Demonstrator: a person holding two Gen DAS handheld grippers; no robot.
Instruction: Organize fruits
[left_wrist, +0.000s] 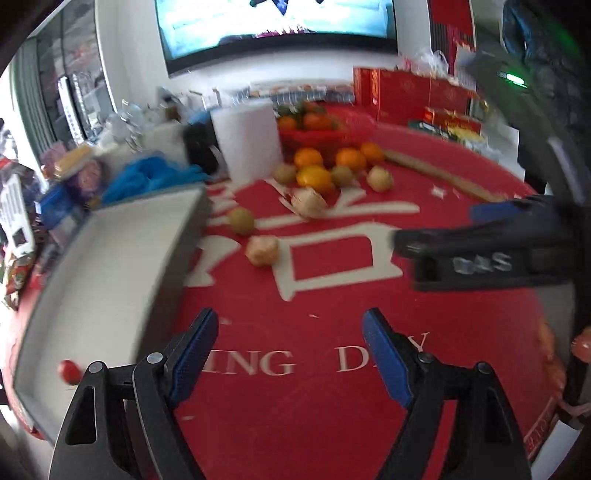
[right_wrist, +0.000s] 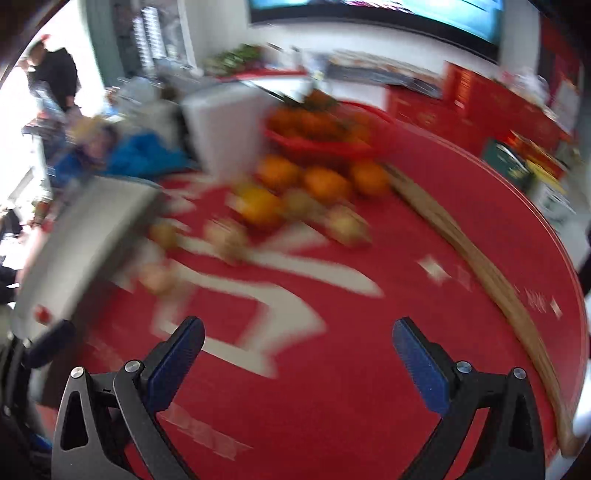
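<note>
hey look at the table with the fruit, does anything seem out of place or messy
Yes. Beside the loose fruit, a torn papery husk or wrapper lies open on the red mat, with small white scraps scattered nearby. One small red fruit sits alone in the grey tray. Both grippers are open and empty.

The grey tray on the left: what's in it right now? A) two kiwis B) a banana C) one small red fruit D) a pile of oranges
C: the left wrist view shows only one small red fruit in the grey tray, near its near corner.
</note>
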